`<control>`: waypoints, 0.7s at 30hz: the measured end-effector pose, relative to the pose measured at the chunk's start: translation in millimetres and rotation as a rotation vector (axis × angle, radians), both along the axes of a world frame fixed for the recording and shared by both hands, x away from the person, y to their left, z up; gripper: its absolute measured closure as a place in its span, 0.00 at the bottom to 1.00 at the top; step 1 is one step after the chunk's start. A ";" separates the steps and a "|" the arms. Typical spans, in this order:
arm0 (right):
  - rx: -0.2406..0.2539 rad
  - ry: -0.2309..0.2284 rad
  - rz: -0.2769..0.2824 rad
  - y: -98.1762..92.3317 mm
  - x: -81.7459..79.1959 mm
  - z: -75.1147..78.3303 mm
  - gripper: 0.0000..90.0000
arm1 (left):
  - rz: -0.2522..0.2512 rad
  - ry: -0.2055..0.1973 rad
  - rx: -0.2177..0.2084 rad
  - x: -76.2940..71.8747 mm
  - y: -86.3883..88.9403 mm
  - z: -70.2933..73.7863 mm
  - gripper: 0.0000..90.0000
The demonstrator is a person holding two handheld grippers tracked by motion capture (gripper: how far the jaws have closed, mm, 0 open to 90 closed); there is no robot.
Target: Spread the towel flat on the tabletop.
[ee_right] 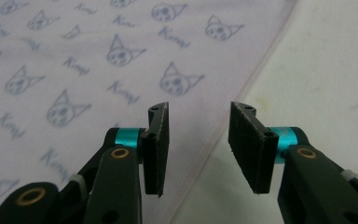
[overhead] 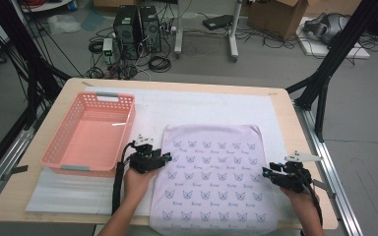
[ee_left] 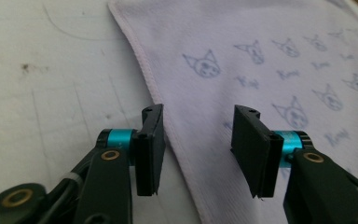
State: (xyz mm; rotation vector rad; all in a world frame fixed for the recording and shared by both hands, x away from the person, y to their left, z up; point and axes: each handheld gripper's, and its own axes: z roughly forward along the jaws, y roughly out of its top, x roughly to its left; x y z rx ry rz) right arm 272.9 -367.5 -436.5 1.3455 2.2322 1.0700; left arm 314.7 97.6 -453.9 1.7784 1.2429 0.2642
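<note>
Across the middle of the counter point(overhead: 39, 196) your cat-print cloth point(overhead: 211, 182) lies flat, right of the pink basket point(overhead: 91, 132). Your left claw point(overhead: 167, 158) and right claw point(overhead: 265, 172) hang released at its side hems, gripping nothing. It looks light and floppy; pinch each hem point(ee_left: 151, 88) itself, or it will likely sag and slip.

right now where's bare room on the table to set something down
Free: the white mat strip between the cloth and the table's far edge, and the mat's near left corner in front of the basket. Crowded: the cloth's left and right edges, where the left gripper and right gripper sit.
</note>
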 end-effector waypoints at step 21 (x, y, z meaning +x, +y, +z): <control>0.010 0.040 0.017 -10.0 -61.9 -7.0 0.99 | -0.053 0.037 0.005 -72.5 16.1 -0.2 0.97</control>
